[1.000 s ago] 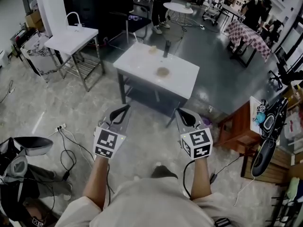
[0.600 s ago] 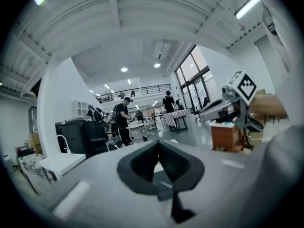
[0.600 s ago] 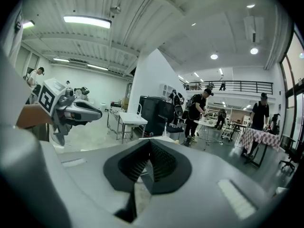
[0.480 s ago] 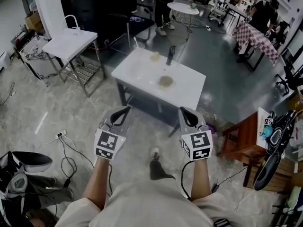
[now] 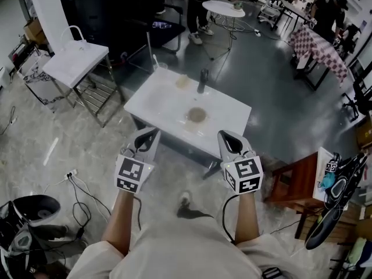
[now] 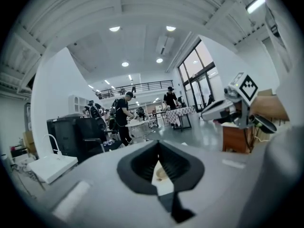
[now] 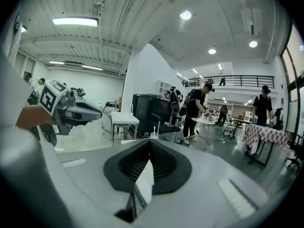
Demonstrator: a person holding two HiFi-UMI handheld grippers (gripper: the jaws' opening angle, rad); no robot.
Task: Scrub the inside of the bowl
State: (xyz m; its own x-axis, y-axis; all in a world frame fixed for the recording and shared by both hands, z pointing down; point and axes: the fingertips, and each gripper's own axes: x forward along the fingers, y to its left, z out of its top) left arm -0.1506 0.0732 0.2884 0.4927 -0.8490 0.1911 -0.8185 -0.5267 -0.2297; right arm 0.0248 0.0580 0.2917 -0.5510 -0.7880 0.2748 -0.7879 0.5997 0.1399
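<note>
A brownish bowl [image 5: 197,115] sits near the middle of a white table [image 5: 165,106] ahead of me. Behind it stand a dark bottle [image 5: 202,80], a pale lump [image 5: 182,81] and a clear cup [image 5: 157,66] with a stick in it. My left gripper [image 5: 152,133] and right gripper [image 5: 226,135] are held side by side before the table's near edge, both shut and empty, apart from the bowl. In the left gripper view the bowl [image 6: 161,174] shows beyond the shut left gripper [image 6: 158,144]. The right gripper view shows the shut right gripper [image 7: 150,142] over the table [image 7: 145,177].
A second white table [image 5: 75,56] with a wire shelf stands at the left. Cables [image 5: 81,185] lie on the floor at the lower left, a wooden stand [image 5: 293,176] with gear at the right. People stand at a round table [image 5: 221,7] far behind.
The white table and bowl have come nearer and lower in the head view as I walk toward them. Both grippers stay shut and side by side.
</note>
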